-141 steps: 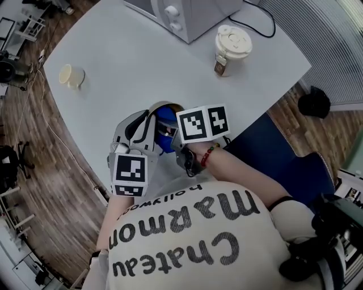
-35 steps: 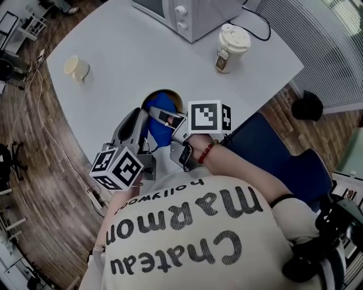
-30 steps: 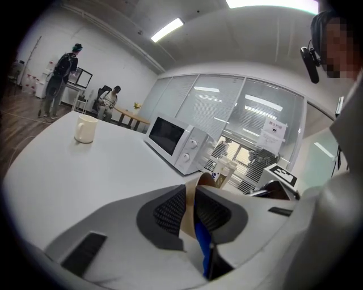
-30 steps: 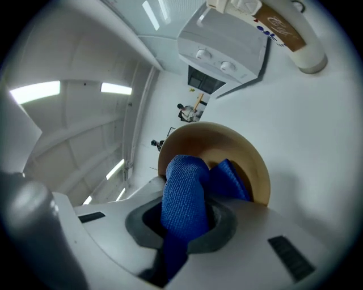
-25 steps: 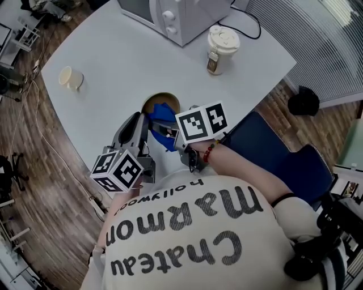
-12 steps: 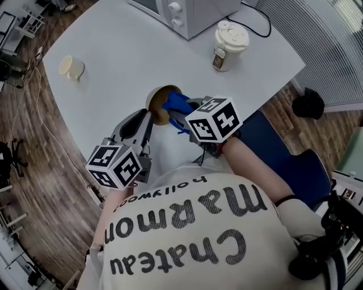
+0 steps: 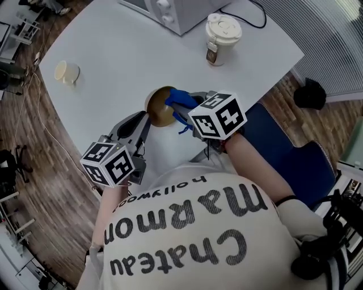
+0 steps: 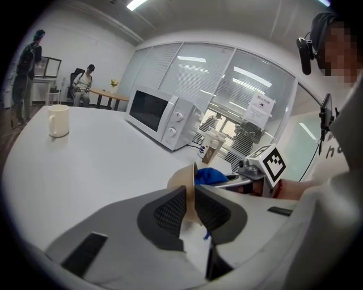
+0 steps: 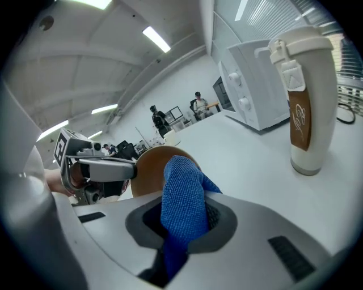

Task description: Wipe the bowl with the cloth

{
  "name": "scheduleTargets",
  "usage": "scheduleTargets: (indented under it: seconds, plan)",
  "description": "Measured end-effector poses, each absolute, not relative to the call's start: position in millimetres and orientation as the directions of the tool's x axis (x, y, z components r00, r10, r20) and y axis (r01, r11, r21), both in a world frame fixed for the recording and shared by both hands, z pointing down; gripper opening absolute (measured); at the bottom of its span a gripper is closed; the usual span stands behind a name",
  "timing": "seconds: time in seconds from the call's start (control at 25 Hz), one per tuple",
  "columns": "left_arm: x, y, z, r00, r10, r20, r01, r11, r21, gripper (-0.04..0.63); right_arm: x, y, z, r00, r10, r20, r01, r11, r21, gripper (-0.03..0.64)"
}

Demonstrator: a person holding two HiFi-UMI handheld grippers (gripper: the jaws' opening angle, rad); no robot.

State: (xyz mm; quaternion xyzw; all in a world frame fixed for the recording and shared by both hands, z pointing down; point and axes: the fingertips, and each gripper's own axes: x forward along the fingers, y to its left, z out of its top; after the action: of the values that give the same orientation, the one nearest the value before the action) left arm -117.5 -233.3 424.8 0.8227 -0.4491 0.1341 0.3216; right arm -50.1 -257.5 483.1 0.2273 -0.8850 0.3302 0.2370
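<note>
- The left gripper (image 8: 190, 207), whose jaws have just been closing, pinches the thin wall of the bowl (image 7: 160, 107). It holds the bowl tipped near the front edge of the table (image 7: 113, 51), opening toward the other hand, probably to steady it for wiping.
- The right gripper (image 9: 184, 212) is clamped on the cloth (image 9: 181, 192), a nubbly blue fold pushed against the bowl's smooth, round, tan inside.

Two grippers are in view, the left gripper (image 7: 146, 116) and the right gripper (image 7: 182, 105). One brown bowl (image 7: 160, 111) sits in the left gripper's jaws and one blue cloth (image 7: 178, 98) in the right's. Beyond both stand one microwave (image 7: 170, 11), one lidded cup (image 7: 222, 31) and one mug (image 7: 65, 72).
</note>
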Motion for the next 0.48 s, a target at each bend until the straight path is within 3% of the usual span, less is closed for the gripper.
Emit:
scheduleTargets:
  seconds: [0.2, 0.4, 0.48]
  plan:
    - [-121, -240, 423, 0.532, -0.693, 0.486, -0.837, -0.347, 0.422, 0.037, -59, -264, 462, -0.844, -0.276, 0.459, -0.529, 0.564, -0.634, 0.038]
    - [-122, -244, 415, 0.513, -0.731, 0.451, -0.843, -0.332, 0.422, 0.024, -97, -246, 424, -0.957, -0.209, 0.203, -0.273, 0.399, -0.875, 0.038]
    - [-124, -245, 416, 0.507, -0.738, 0.446, -0.845, -0.324, 0.425, 0.023, -107, -241, 422, -0.968, -0.182, 0.17, -0.228, 0.369, -0.901, 0.038]
